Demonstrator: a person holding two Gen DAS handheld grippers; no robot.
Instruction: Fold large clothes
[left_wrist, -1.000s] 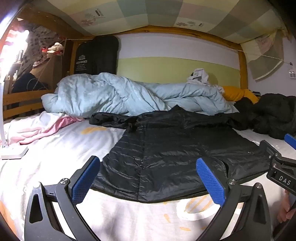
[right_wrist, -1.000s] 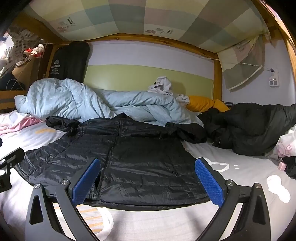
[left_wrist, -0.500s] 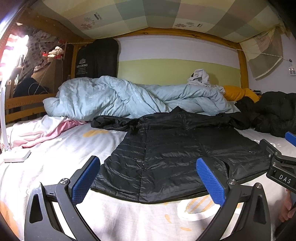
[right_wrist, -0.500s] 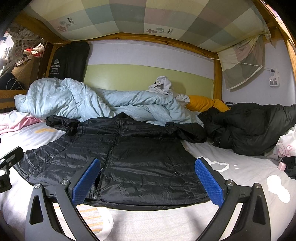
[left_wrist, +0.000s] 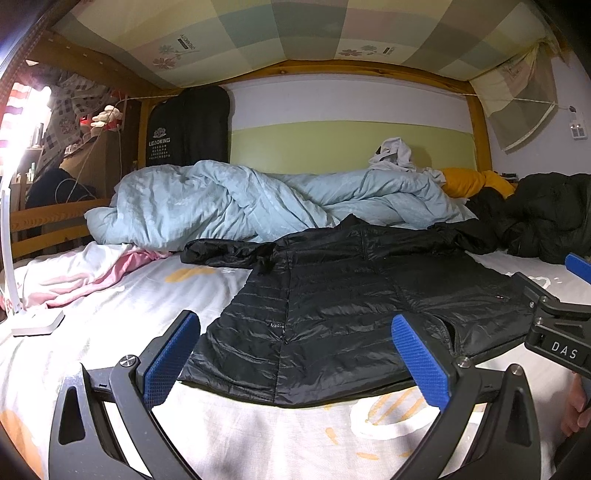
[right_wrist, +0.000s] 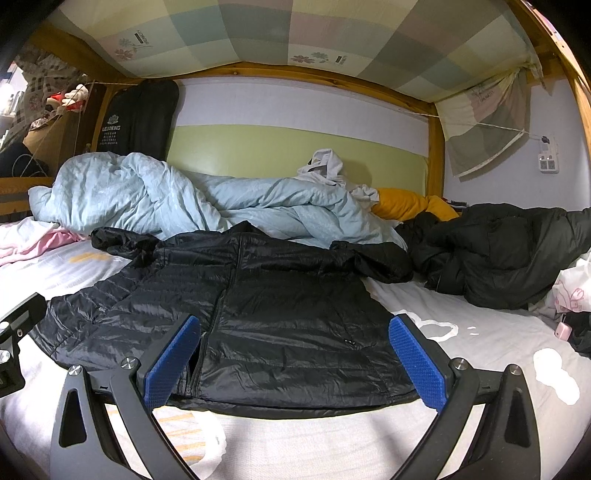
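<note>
Both tongs spread wide and empty: we hold the left gripper (left_wrist: 295, 354) and the right gripper (right_wrist: 293, 354) low over the near edge of the bed, side by side, likely so each can take one end of the hem. Blue ribbed pads (left_wrist: 421, 363) face inward on black frames. Just past the tips lies the black puffer jacket (right_wrist: 258, 306), front up, spread flat on the white printed sheet (left_wrist: 110, 314), hem nearest us, collar away, zipper running down the middle; laid out this way, we judge, it is ready for a first fold, none yet made. Fabric is thin, glossy, quilted in narrow horizontal channels; probably slippery and springy. Sleeves trail out bunched at shoulder level. Beyond, a crumpled pale blue duvet (left_wrist: 221, 199), a yellow pillow (right_wrist: 406, 203), and a second dark coat (right_wrist: 498, 251) heaped to the right. Pink cloth (left_wrist: 92, 273) left.
</note>
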